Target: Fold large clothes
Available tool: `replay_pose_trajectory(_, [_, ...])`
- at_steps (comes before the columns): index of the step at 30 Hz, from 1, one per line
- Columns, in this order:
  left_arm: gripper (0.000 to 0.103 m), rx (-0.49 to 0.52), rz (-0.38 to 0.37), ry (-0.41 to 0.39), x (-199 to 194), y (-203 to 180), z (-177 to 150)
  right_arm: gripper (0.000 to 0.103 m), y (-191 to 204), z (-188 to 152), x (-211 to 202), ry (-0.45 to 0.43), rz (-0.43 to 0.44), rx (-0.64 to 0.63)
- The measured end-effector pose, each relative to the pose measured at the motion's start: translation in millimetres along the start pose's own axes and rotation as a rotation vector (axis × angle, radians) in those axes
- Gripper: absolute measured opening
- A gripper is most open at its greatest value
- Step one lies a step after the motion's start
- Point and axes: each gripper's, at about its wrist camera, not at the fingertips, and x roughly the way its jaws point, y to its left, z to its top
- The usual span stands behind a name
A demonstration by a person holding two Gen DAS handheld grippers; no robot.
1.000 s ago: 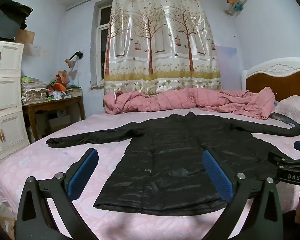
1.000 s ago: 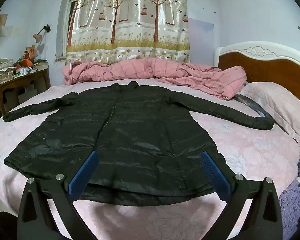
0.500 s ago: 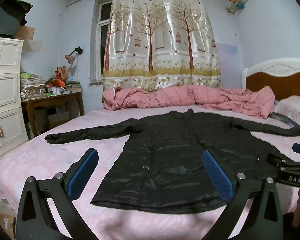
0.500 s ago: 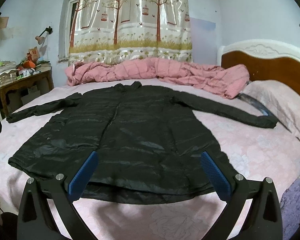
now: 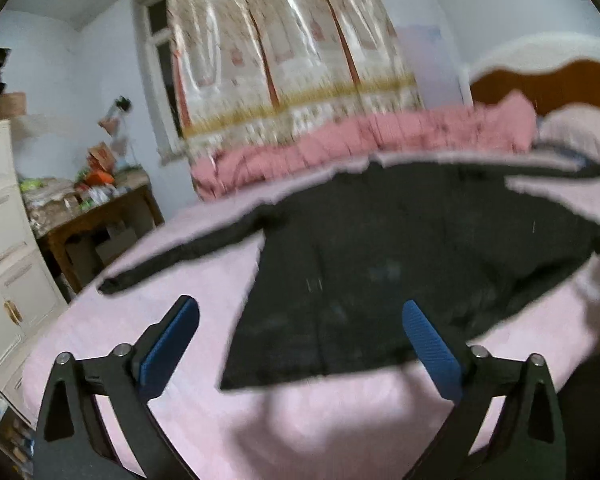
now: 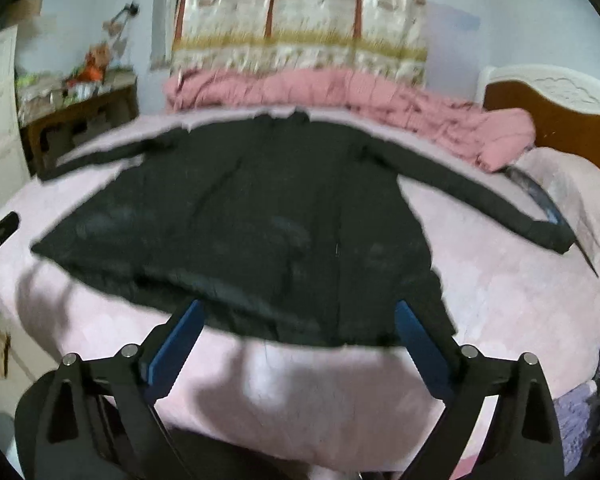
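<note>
Both grippers, left gripper [image 5: 300, 332] and right gripper [image 6: 296, 328], stand wide and grasp nothing, though their jaws have just been closing slightly. Your long black shiny padded coat [image 6: 260, 220] lies flat, sleeves outspread, on the pink-sheeted bed [image 6: 500, 280], hem nearest you. Bring each gripper low to a hem corner, slide one finger beneath, and pinch only the coat, never the sheet.

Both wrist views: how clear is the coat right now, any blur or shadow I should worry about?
Left wrist view: the coat is smeared by motion blur, edges soft, while the fingers stay sharp. Right wrist view: milder blur, hem readable, with dark shadows on the bed below it.
</note>
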Motion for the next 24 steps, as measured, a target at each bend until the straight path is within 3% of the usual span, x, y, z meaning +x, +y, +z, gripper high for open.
replay_pose_trajectory(4, [0.095, 0.059, -0.024, 0.088, 27, -16, -27, 0.095, 8, -20, 22, 0.066, 0.017, -0.080])
replay_pose_trajectory(7, [0.095, 0.115, -0.029, 0.126, 38, -27, -38, 0.095, 15, -22, 39, 0.096, -0.036, -0.139])
replay_pose_trajectory(14, [0.097, 0.124, -0.013, 0.151, 61, -23, -35, 0.093, 16, -11, 66, 0.082, -0.118, -0.159])
replay_pose_trajectory(17, [0.094, 0.114, 0.026, 0.131, 71, -17, -30, 0.076, 7, -6, 71, 0.052, -0.167, -0.120])
replay_pose_trajectory(20, [0.073, 0.104, 0.063, 0.080, 71, -10, -27, 0.051, -4, -3, 69, 0.007, -0.197, -0.085])
replay_pose_trajectory(21, [0.060, 0.102, 0.071, 0.063, 71, -8, -27, 0.036, -7, -3, 65, -0.012, -0.196, -0.074])
replay_pose_trajectory(22, [0.037, 0.097, 0.077, 0.045, 70, -6, -26, 0.024, -12, -4, 62, -0.032, -0.191, -0.059])
replay_pose_trajectory(24, [0.005, 0.089, 0.069, 0.035, 71, -1, -24, 0.011, -21, -6, 58, -0.059, -0.183, -0.030])
